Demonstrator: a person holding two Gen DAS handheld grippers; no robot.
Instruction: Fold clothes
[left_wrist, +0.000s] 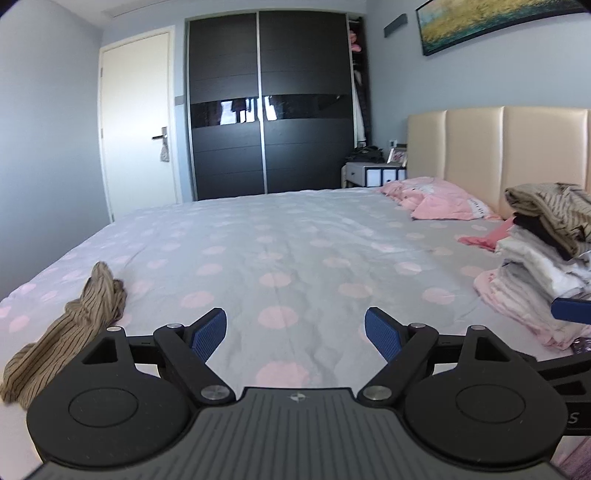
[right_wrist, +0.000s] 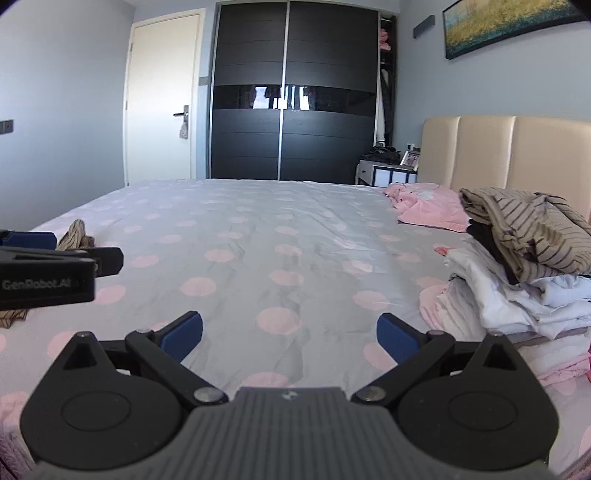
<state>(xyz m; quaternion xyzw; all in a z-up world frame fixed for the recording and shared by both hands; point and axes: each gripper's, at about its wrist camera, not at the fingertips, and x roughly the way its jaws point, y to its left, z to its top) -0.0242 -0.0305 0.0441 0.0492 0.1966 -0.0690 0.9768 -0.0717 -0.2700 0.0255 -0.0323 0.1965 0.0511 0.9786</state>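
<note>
While both tools hang over the bed (left_wrist: 280, 236), left tool (left_wrist: 295, 334) and right tool (right_wrist: 290, 334) gape wide, gripping nothing. Crumpled striped garment (left_wrist: 70, 332) lies left; clothes stack (right_wrist: 517, 280) sits right.

Soft dim daylight, window glare on wardrobe (left_wrist: 269, 107) gloss band, fisheye-bent edges, dark corner vignetting, sharp focus

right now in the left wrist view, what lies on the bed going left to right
crumpled brown striped garment → bare stretch of grey bedspread with pink dots → rumpled pink pillow by the headboard → stack of folded clothes topped by a brown striped piece
</note>
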